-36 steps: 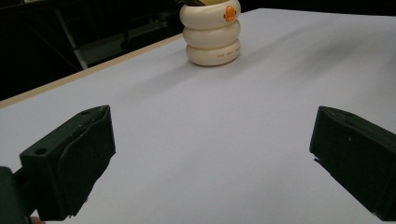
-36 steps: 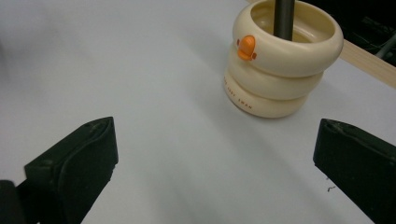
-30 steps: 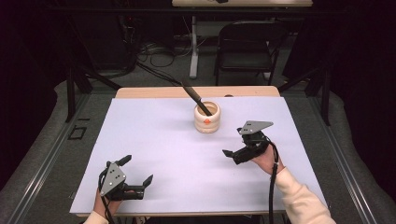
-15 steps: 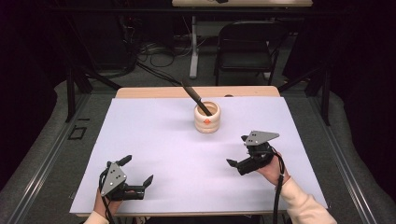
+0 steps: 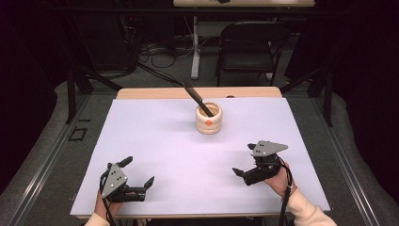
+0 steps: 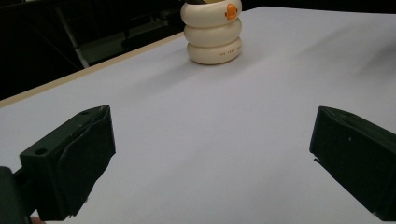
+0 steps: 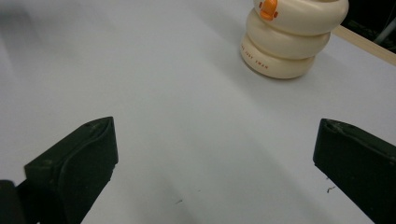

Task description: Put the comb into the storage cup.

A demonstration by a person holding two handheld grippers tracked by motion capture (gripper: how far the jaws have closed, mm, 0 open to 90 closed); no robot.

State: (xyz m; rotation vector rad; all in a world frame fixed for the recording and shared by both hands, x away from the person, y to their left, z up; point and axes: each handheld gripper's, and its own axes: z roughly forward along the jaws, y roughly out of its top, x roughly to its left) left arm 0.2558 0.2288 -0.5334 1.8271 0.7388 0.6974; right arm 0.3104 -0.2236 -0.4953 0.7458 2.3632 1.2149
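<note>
A cream ribbed cup point(image 5: 209, 120) with an orange mark stands at the far middle of the white table point(image 5: 160, 141). A dark utensil point(image 5: 196, 98) leans out of it toward the back left. The cup point(image 6: 213, 32) appears far ahead in the left gripper view and at the top right in the right gripper view point(image 7: 293, 39). My left gripper point(image 5: 138, 172) rests open near the front left edge, nothing between its jaws. My right gripper point(image 5: 245, 160) is open at the front right, held in a hand, and holds nothing.
A dark folding chair point(image 5: 247, 47) and a table leg point(image 5: 195, 47) stand behind the table, with cables on the floor. A strip of bare wood point(image 5: 155, 93) shows along the table's far edge. Dark floor surrounds the table.
My right gripper has drawn back toward the front edge and slightly right, away from the cup. The left gripper and the cup have stayed put.
</note>
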